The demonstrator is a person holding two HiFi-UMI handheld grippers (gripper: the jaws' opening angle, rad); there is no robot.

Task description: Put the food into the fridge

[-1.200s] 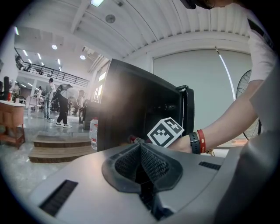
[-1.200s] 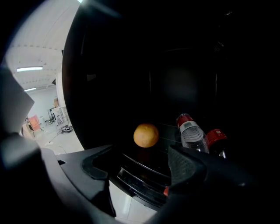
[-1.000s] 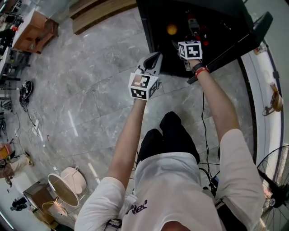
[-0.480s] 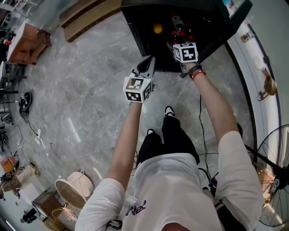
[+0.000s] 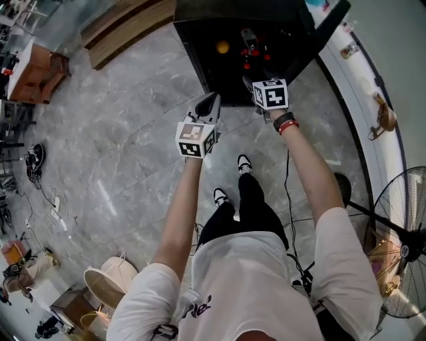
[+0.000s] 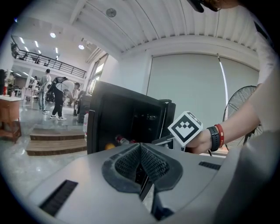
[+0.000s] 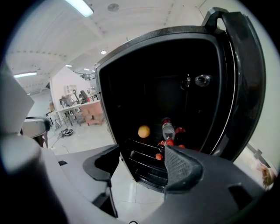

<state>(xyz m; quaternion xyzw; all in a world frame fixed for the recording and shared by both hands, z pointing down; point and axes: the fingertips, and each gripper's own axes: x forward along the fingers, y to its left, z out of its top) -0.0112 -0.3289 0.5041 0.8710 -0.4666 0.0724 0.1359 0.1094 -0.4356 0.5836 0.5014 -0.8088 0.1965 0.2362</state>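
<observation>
A small black fridge [image 5: 197, 44] stands on the floor with its door [image 5: 323, 28] swung open to the right. On its wire shelf lie an orange [image 5: 222, 47] and red-capped bottles [image 5: 251, 50]; the right gripper view shows the orange [image 7: 144, 131] and the bottles [image 7: 168, 129] too. My right gripper [image 5: 251, 78] hangs just in front of the opening. Its jaws stand apart with nothing between them and have just been closing a little. My left gripper [image 5: 212, 101] is to the left, in front of the fridge, with its pads [image 6: 141, 151] pressed together and nothing held.
A standing fan [image 5: 405, 256] is at the right. A white curved ledge [image 5: 373, 80] runs along the wall behind the door. Wooden steps [image 5: 126, 20] lie at the far left of the fridge. Round white baskets [image 5: 106, 274] sit behind me. People [image 6: 57, 94] stand far off.
Both grippers have come up and back from the fridge opening. The fridge sits higher and farther off in the head view, and my feet now show below the grippers.
</observation>
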